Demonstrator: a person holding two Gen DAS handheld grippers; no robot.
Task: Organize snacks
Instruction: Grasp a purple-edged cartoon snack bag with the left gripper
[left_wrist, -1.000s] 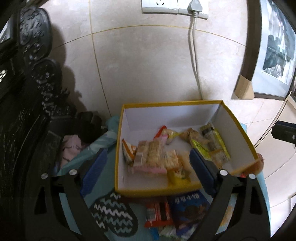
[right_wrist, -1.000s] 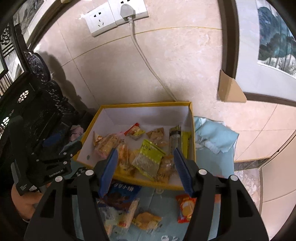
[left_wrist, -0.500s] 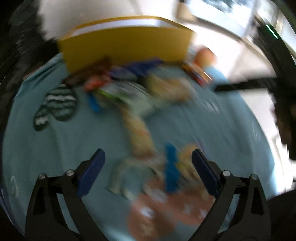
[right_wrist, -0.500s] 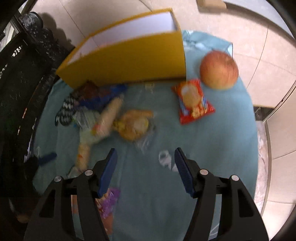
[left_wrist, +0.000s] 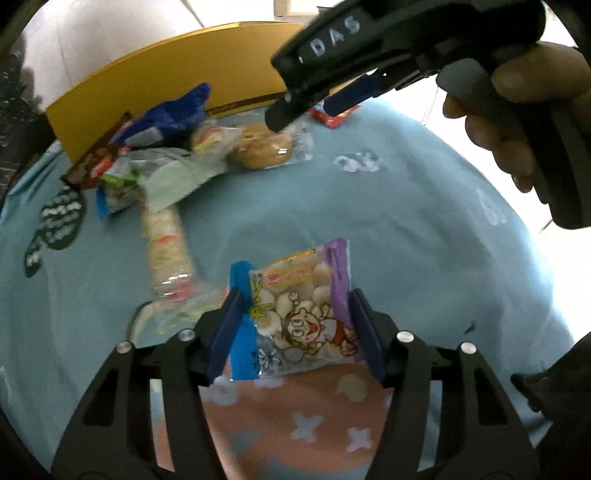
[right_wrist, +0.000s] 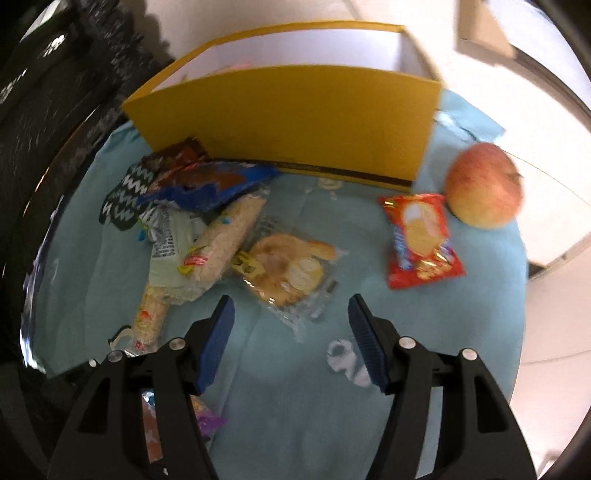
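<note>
My left gripper (left_wrist: 293, 314) is open, its blue pads on either side of a cartoon snack packet (left_wrist: 299, 314) with purple and blue edges, lying on the blue cloth. My right gripper (right_wrist: 290, 328) is open and empty, low over a clear-wrapped pastry (right_wrist: 288, 269). The yellow box (right_wrist: 295, 118) stands behind, also seen in the left wrist view (left_wrist: 166, 81). A pile of snacks (right_wrist: 199, 206) lies at its front left: a blue packet, a rice cracker stick, a pale green packet. A red biscuit packet (right_wrist: 421, 240) lies to the right.
An apple (right_wrist: 484, 184) sits at the right beside the box corner. The round table has a blue cloth (right_wrist: 332, 406) with a pink patch (left_wrist: 295, 417) near me. Dark carved furniture (right_wrist: 44, 92) stands at the left. The right gripper body (left_wrist: 406, 48) hangs over the left view.
Both grippers have dropped from above the box to low over the cloth. The left one now straddles the cartoon packet; the right one has closed in on the pastry.
</note>
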